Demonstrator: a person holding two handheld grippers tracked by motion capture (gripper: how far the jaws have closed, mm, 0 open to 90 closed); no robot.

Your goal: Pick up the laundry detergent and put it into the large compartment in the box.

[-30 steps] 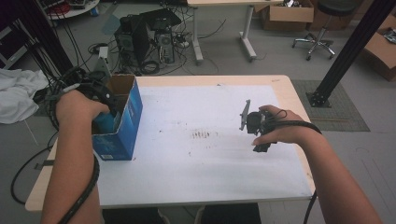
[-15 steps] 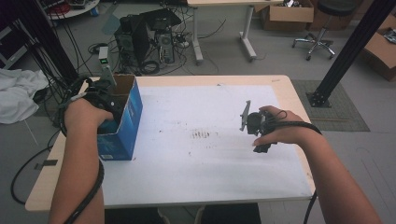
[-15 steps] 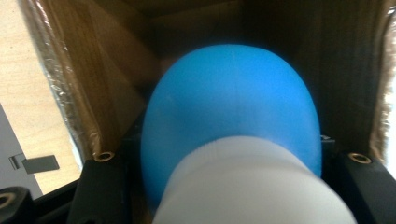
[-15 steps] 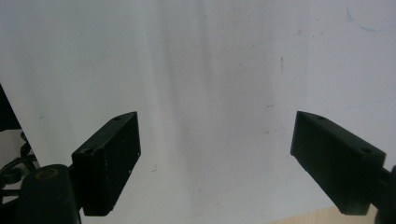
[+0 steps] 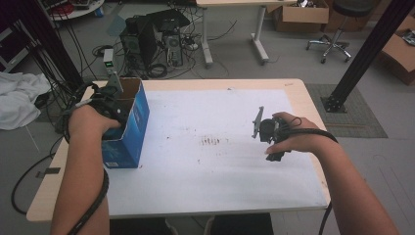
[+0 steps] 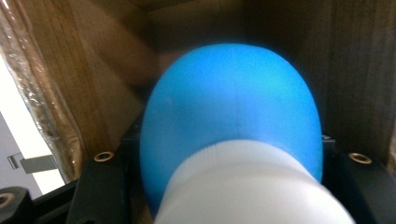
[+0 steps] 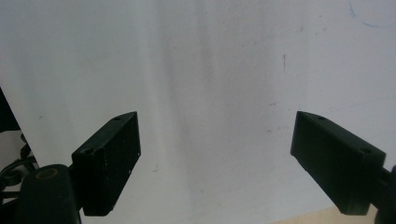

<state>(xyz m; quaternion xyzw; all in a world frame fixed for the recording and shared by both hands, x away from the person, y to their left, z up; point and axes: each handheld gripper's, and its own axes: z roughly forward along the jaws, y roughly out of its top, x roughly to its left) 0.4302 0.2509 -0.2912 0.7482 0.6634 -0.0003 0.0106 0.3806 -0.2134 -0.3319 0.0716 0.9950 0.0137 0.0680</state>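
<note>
A blue cardboard box (image 5: 138, 122) with an open top stands at the left edge of the table. My left gripper (image 5: 112, 104) reaches down into it, its fingertips hidden by the box wall. In the left gripper view, a rounded blue object with a white end (image 6: 233, 116) sits squeezed between the black jaws, with the brown inner walls of the box around it. My right gripper (image 5: 266, 131) hovers over the white sheet (image 5: 210, 171) right of centre. Its jaws (image 7: 229, 154) stand wide apart with nothing between them.
The white sheet covers most of the wooden table (image 5: 298, 85). Beyond the far edge, computer towers (image 5: 156, 41) and cables lie on the floor. A black post (image 5: 364, 54) rises at the right, and a white cloth (image 5: 17, 100) lies left of the table.
My left hand has sunk a little deeper into the blue box. The right hand and gripper have kept still.
</note>
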